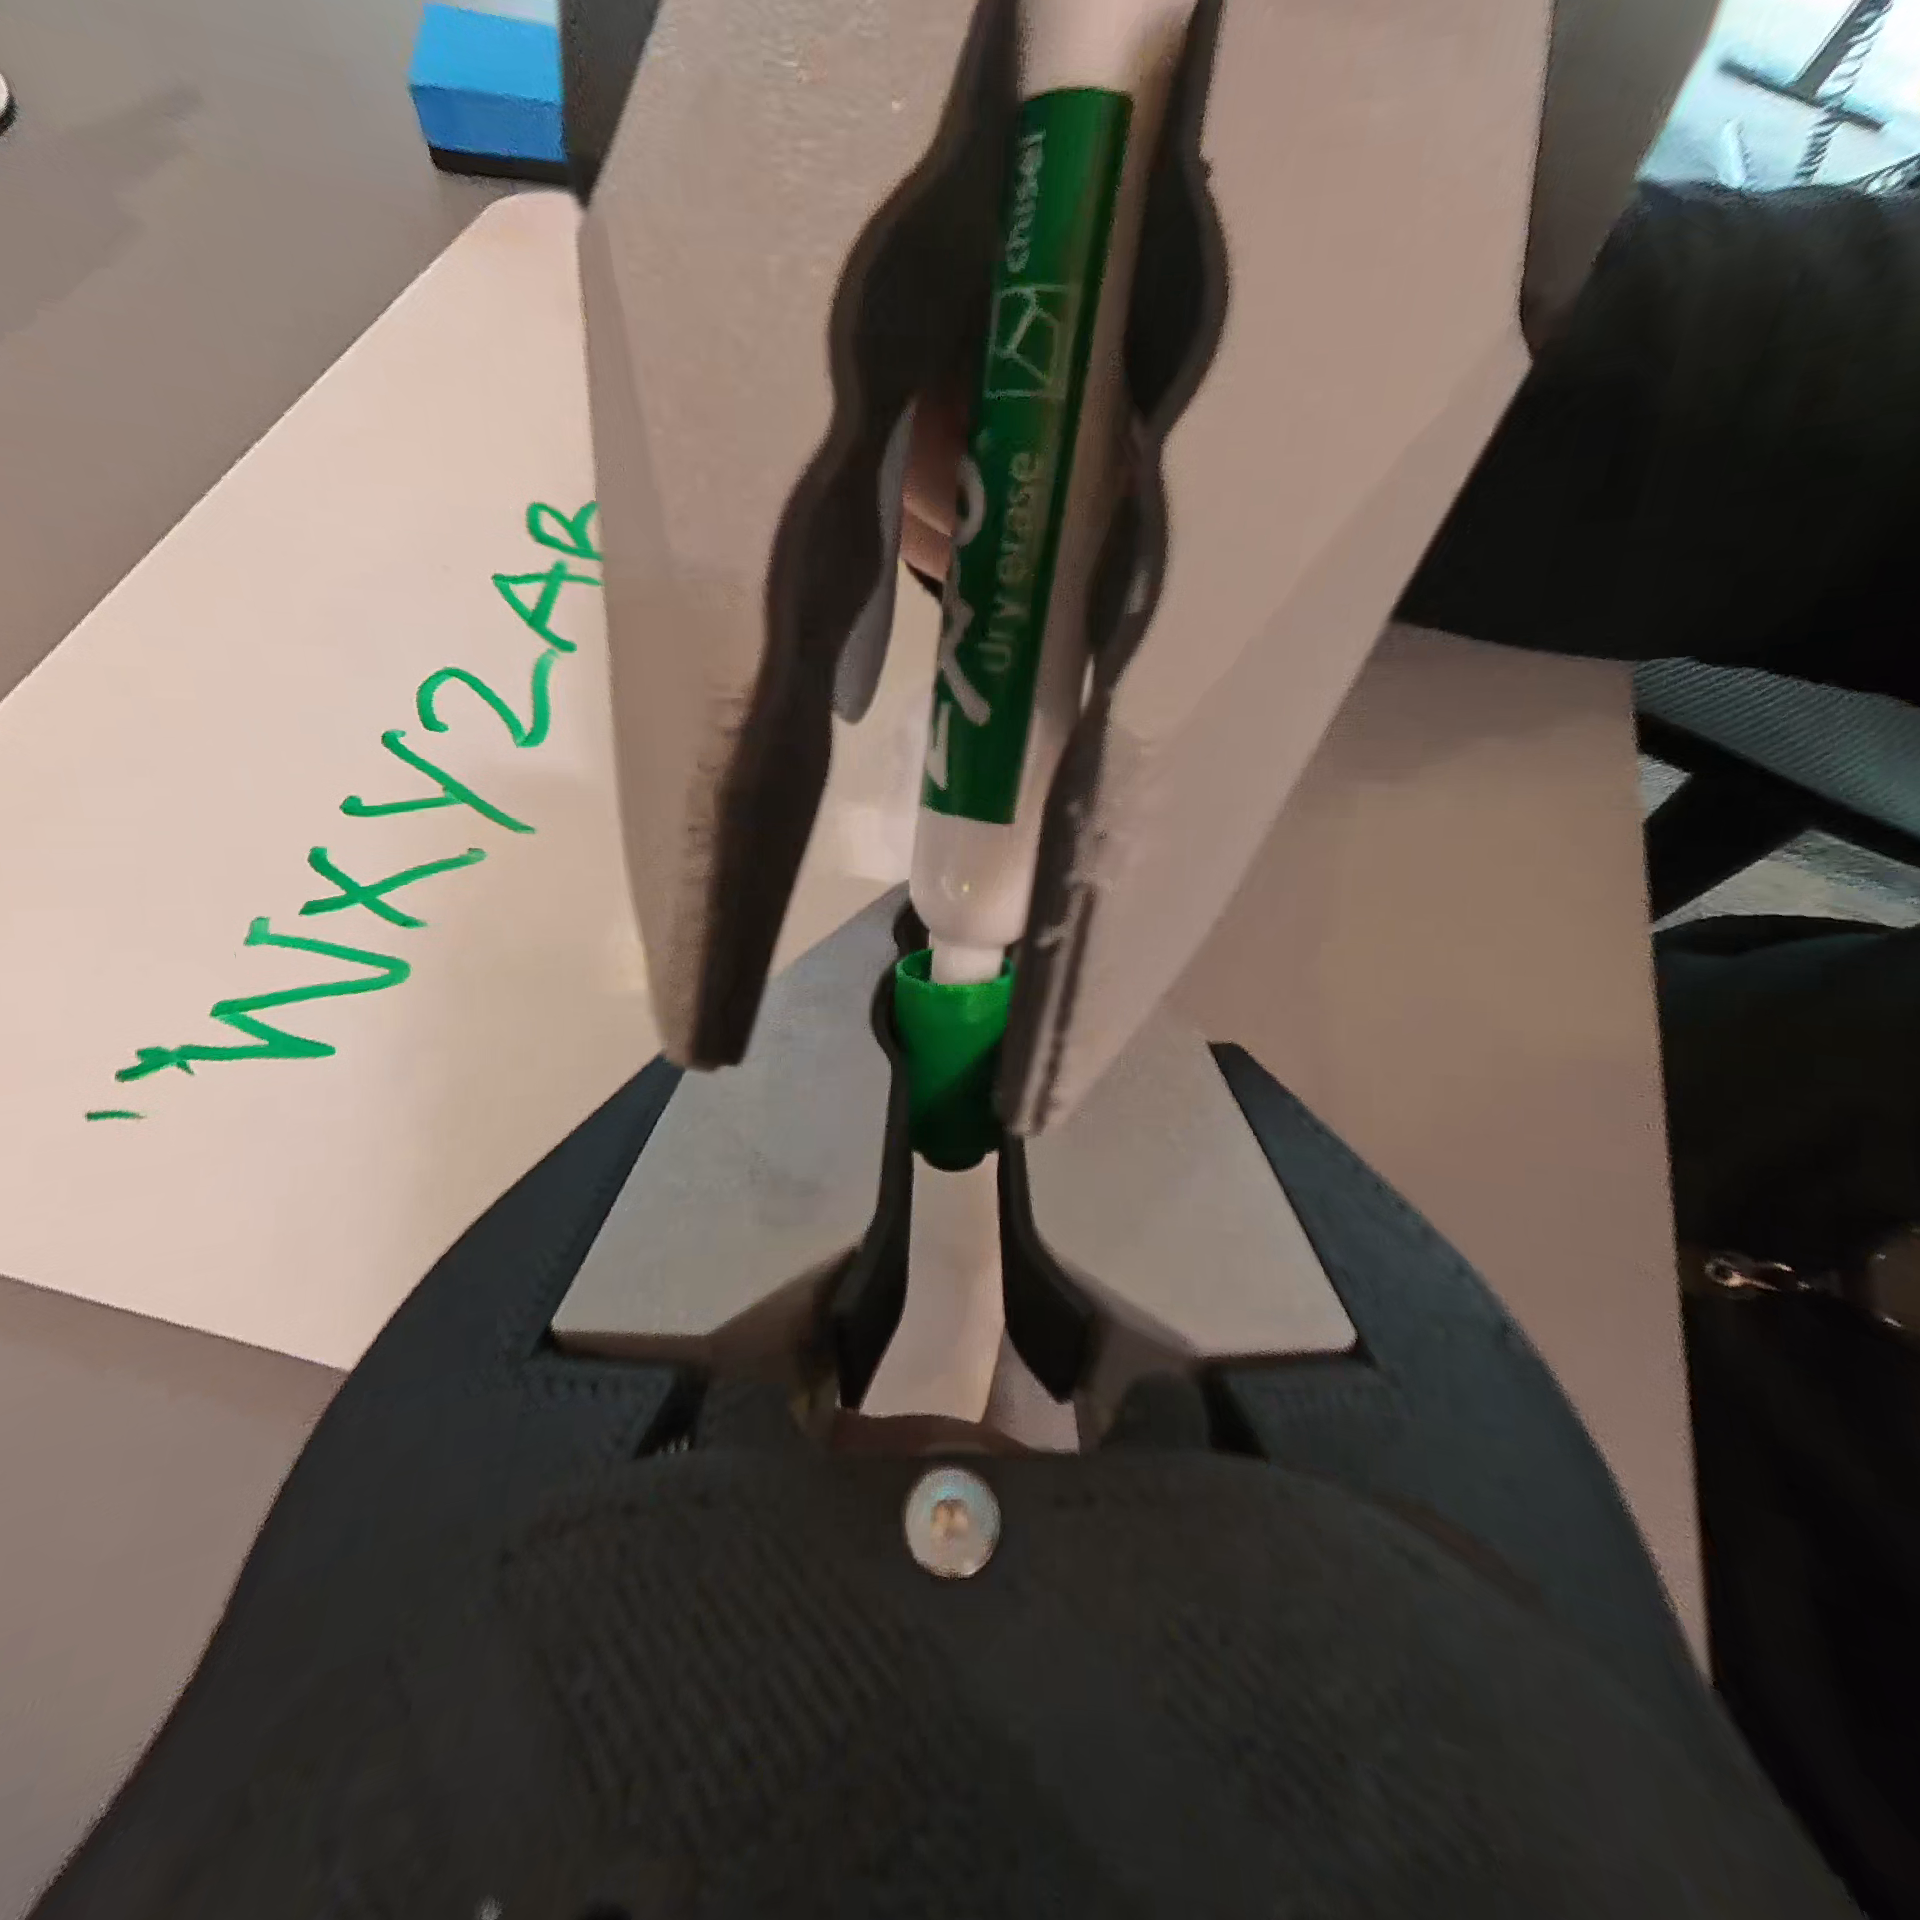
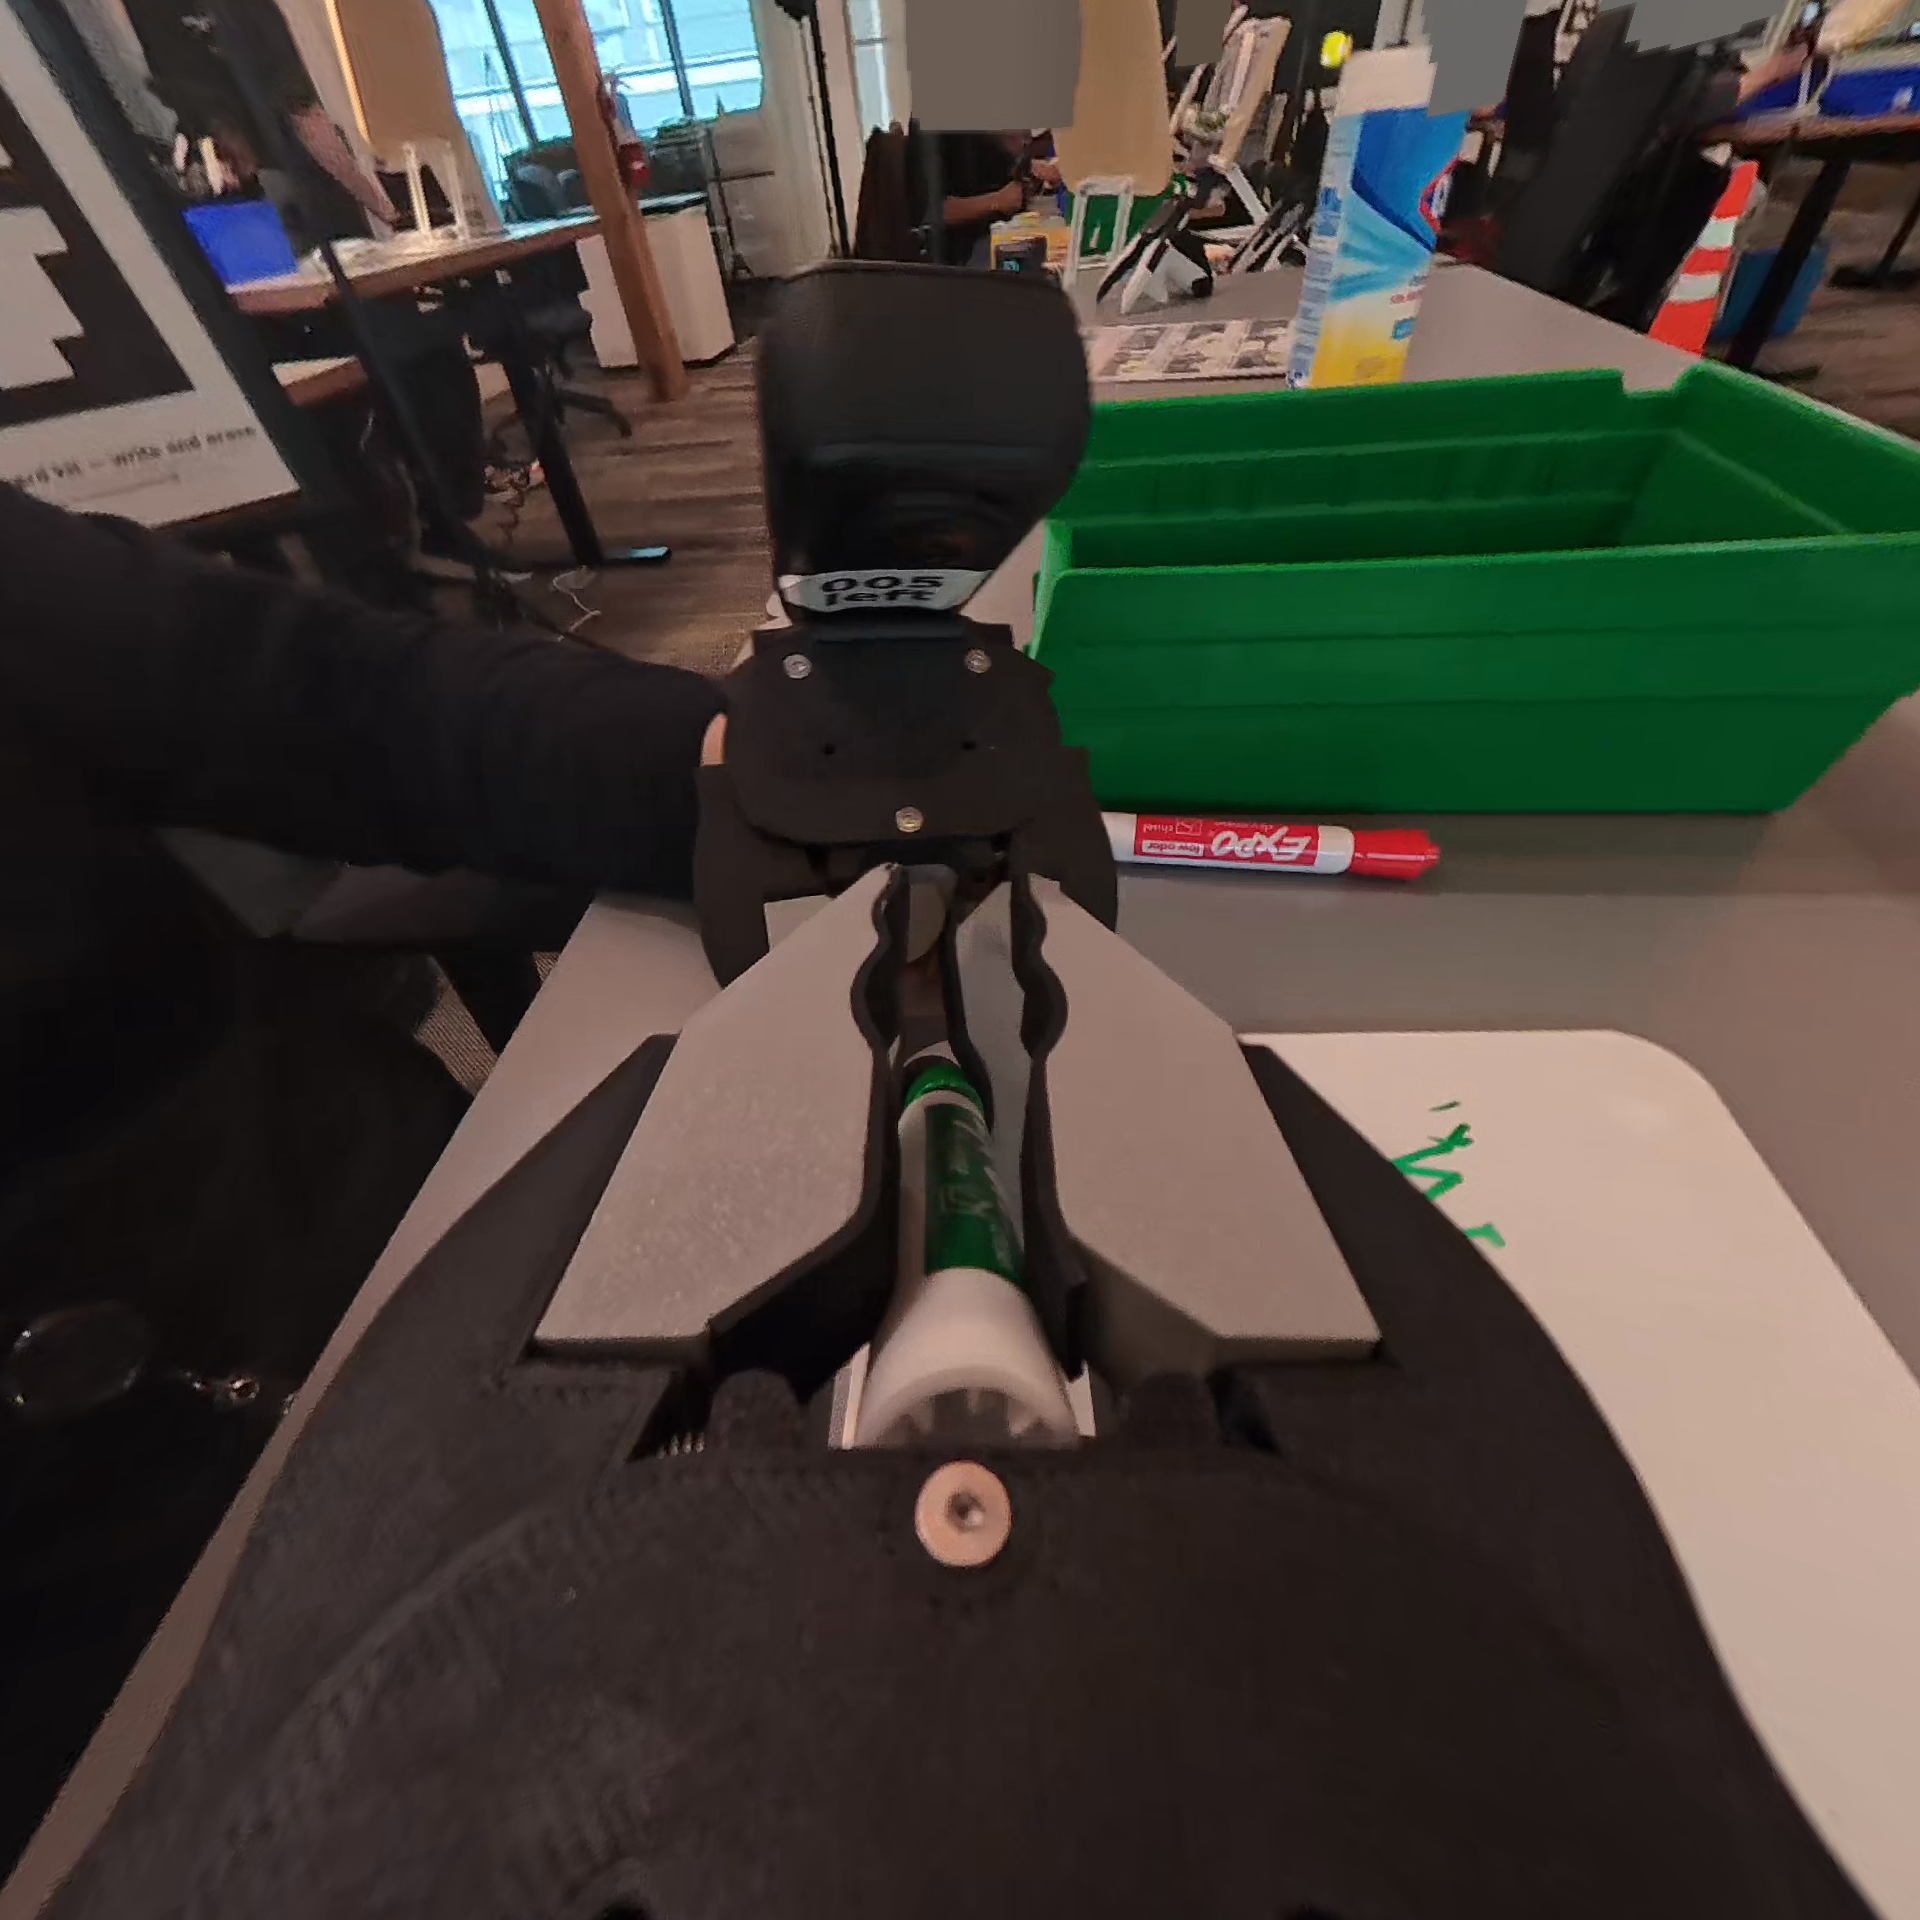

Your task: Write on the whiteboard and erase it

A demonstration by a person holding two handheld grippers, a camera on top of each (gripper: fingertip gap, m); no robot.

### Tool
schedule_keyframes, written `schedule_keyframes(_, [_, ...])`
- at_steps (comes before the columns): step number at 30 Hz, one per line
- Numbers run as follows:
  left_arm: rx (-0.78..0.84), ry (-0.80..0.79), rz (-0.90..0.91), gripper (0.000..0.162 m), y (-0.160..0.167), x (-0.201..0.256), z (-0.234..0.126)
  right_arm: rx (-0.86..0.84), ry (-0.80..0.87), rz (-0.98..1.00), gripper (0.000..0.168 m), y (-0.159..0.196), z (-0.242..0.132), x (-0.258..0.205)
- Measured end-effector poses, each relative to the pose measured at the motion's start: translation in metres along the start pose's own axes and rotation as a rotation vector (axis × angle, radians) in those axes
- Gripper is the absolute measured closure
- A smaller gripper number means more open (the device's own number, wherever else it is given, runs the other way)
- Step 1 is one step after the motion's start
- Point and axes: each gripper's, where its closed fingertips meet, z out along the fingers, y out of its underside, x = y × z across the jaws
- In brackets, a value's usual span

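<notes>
The left hand-held gripper [image 1: 951, 1101] is nearly closed, its black-lined fingers pinching the green cap [image 1: 948, 1049] of a green dry-erase marker [image 1: 1023, 468]. The right hand-held gripper [image 2: 961, 1070] faces it nose to nose and is clamped along the marker barrel, whose white rear end sits deep between its fingers, near the palm. The marker's white neck enters the cap mouth; whether it is fully seated cannot be told. A black sleeve [image 2: 343, 727] reaches in from the left behind the left hand-held gripper.

Only the left wrist view shows the cap and its grip — in the right wrist view the cap end is hidden between the meeting fingers. The left wrist view also shows a long row of green writing [image 1: 343, 883] on the whiteboard [image 1: 312, 1195], left of the hand-held grippers, and a blue eraser [image 1: 488, 99] on the counter [image 1: 156, 208] beyond the board. The right wrist view shows just the end of that writing, to the right of the right hand-held gripper.

Beyond, in the right wrist view, lie a red dry-erase marker [image 2: 1273, 844] and, just behind it, a green bin [image 2: 1455, 665] — a spray bottle [image 2: 1361, 229] stands farther back.
</notes>
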Motion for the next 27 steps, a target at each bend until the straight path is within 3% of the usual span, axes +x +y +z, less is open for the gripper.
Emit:
schedule_keyframes(4, [-0.029,-0.044,0.007,0.156,0.003,-0.004,0.003,0.005,-0.005,0.077,0.151,0.004,0.000,0.004])
schedule_keyframes(9, [-0.057,0.036,0.058,0.156,0.007,0.013,0.006,-0.058,-0.115,-0.122,0.151,0.008,-0.001,-0.021])
schedule_keyframes(12, [-0.010,0.092,0.013,0.157,0.001,0.018,0.003,-0.009,-0.142,-0.152,0.151,0.003,-0.004,-0.025])
schedule_keyframes(14, [0.016,0.084,-0.029,0.156,-0.002,0.013,0.000,0.011,-0.092,-0.093,0.151,-0.001,-0.002,-0.016])
schedule_keyframes(17, [-0.032,-0.048,0.014,0.156,0.005,-0.004,0.002,-0.005,0.031,0.043,0.152,0.001,0.003,0.004])
schedule_keyframes(20, [-0.034,-0.041,0.029,0.156,0.005,-0.003,0.002,0.041,0.021,0.198,0.153,-0.001,0.003,0.009])
schedule_keyframes(23, [-0.008,0.050,-0.007,0.156,0.002,0.008,-0.001,0.062,-0.034,0.141,0.153,-0.004,0.001,0.000])
schedule_keyframes(27, [-0.023,0.159,0.015,0.155,0.004,0.030,0.001,-0.002,-0.160,-0.101,0.153,0.000,0.000,-0.032])
